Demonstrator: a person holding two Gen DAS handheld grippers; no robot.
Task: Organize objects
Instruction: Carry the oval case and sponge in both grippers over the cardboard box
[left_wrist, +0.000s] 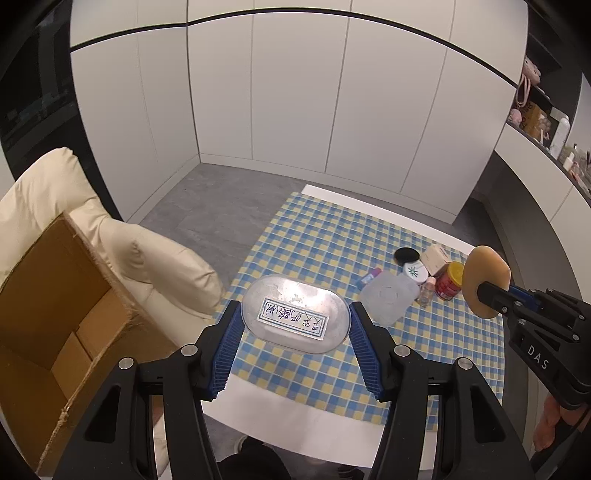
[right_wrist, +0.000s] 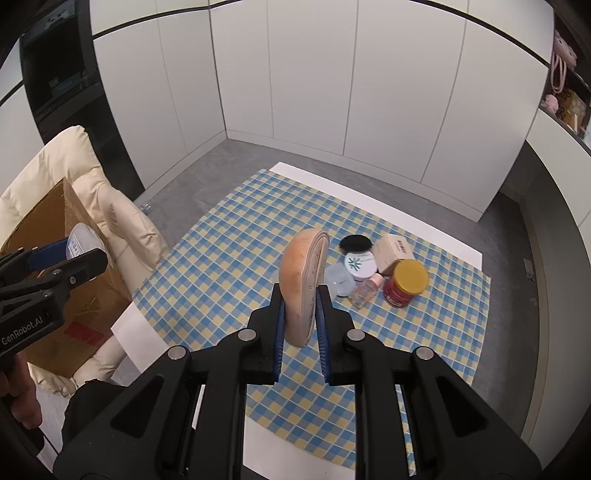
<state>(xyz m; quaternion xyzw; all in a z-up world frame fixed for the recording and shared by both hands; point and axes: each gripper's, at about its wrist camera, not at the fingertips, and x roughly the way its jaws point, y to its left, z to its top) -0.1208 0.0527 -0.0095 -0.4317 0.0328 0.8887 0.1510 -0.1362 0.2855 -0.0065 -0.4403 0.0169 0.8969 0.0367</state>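
Label script on clear oval container (left_wrist: 295, 319) unreadable (upside down); left gripper (left_wrist: 295, 325) half-open, pads clamping it; right gripper (right_wrist: 300, 314) nearly closed, pinching tan oval sponge (right_wrist: 301, 280); jars at 1 o'clock.

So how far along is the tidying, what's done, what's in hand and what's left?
Nothing shows as put away yet: the cardboard box on the chair looks empty from here. In hand: the left gripper holds a clear labelled tub, and the right gripper is shut on a tan puff. Left on the table: the red jar, white jar, small box, black lid and small bottles.
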